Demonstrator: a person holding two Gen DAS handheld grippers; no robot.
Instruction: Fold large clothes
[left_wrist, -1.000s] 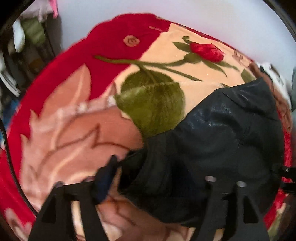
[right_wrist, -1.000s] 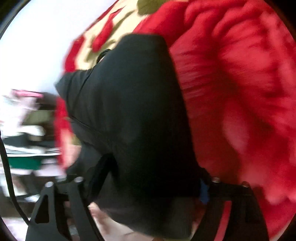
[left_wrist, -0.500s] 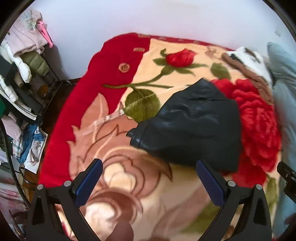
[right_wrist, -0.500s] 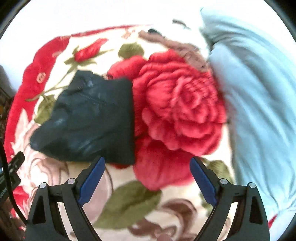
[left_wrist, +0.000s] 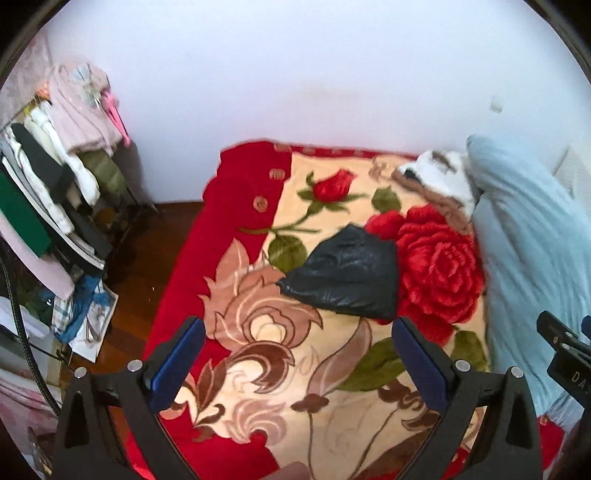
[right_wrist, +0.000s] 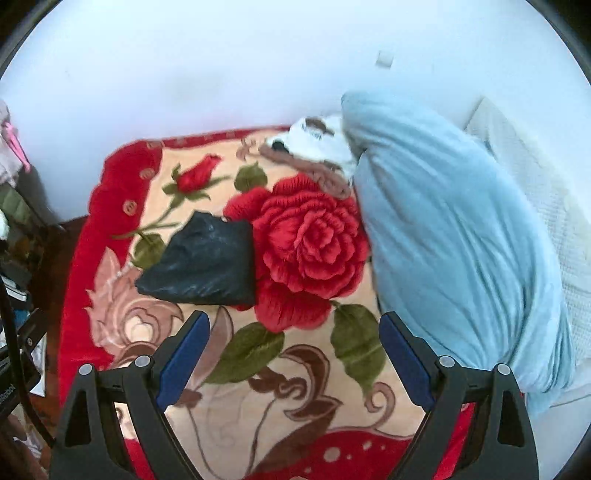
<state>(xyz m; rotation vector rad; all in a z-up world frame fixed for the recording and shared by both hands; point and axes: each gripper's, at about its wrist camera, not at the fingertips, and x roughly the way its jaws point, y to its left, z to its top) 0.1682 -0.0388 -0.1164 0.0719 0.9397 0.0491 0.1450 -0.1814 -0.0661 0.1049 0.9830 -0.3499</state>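
A black leather-like garment (left_wrist: 347, 277) lies folded into a compact bundle on the floral blanket (left_wrist: 295, 369), beside the big red rose. It also shows in the right wrist view (right_wrist: 207, 266). My left gripper (left_wrist: 295, 354) is open and empty, held well above and in front of the garment. My right gripper (right_wrist: 293, 349) is open and empty too, raised over the blanket with the garment ahead to its left. Part of the right gripper body (left_wrist: 565, 350) shows at the left view's right edge.
A pale blue duvet (right_wrist: 454, 243) is heaped along the bed's right side. A white and brown cloth (left_wrist: 439, 181) lies at the far corner. A rack of hanging clothes (left_wrist: 55, 192) stands left of the bed, over wooden floor (left_wrist: 136, 280). A white wall is behind.
Both grippers let go of the black garment and opened. They pulled back and up from the bed, so the folded garment now lies free and looks smaller.
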